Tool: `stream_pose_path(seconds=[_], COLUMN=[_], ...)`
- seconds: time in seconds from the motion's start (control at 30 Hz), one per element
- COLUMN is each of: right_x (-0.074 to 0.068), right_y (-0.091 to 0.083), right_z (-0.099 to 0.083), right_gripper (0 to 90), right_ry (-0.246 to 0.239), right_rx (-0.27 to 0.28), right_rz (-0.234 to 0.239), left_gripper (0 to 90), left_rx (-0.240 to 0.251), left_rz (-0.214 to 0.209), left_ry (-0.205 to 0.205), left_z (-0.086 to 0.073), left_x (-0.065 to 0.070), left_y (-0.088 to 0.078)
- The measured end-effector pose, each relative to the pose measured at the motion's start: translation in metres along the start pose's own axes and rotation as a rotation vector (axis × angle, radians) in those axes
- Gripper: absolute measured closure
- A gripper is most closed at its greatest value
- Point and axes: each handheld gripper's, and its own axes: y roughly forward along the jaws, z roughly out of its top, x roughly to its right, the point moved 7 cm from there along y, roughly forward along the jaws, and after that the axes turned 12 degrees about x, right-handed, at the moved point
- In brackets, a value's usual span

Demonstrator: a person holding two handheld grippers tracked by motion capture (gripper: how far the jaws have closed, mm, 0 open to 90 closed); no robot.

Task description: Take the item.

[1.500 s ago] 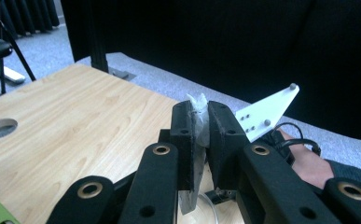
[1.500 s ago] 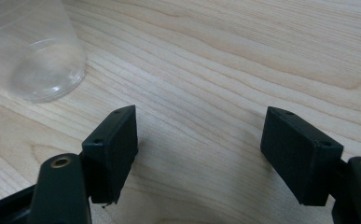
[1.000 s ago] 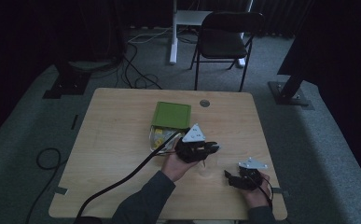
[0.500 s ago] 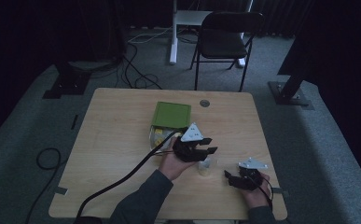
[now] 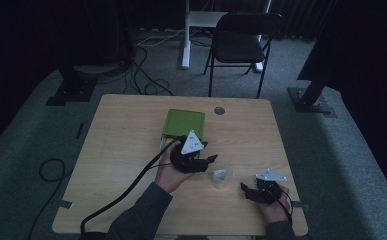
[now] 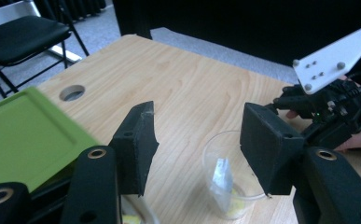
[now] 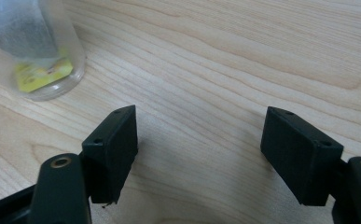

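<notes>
A clear plastic cup (image 5: 220, 178) stands on the wooden table (image 5: 121, 135), with a tea bag and its yellow tag inside. My left gripper (image 5: 210, 160) hovers just up-left of it; its jaws have just been opening and hold nothing. In the left gripper view the cup (image 6: 229, 186) sits low between and beyond the open left gripper (image 6: 197, 135). My right gripper (image 5: 244, 189) rests open on the table to the cup's right. From the right gripper (image 7: 199, 135), the cup (image 7: 33, 46) is at the top left, beyond the jaws.
A green flat box (image 5: 183, 124) lies behind the left gripper, seen as a green lid (image 6: 24, 140) in the left gripper view. A round hole (image 5: 219, 110) marks the table's far side. A black chair (image 5: 238, 45) stands beyond the table. The left gripper's cable (image 5: 126, 192) runs to the front edge.
My left gripper has drawn back to the left and opened, uncovering the cup that it hid a second ago. The right gripper has stayed put.
</notes>
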Motion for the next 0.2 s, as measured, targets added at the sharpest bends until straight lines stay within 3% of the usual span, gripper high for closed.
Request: stream_pose_path(seconds=[0.07, 0.2], right_x=[0.0000, 0.0001], right_y=[0.0000, 0.0001], right_z=[0.0000, 0.0001], right_gripper=[26.7, 26.7], right_ry=[0.000, 0.000], right_rx=[0.000, 0.002], right_rz=[0.000, 0.000], left_gripper=[44.9, 44.8], left_rx=[-0.009, -0.007], left_rz=[0.027, 0.041], left_ry=[0.013, -0.001], left_z=[-0.0027, -0.0066], left_x=[-0.0044, -0.0110], left_y=[-0.0037, -0.0103])
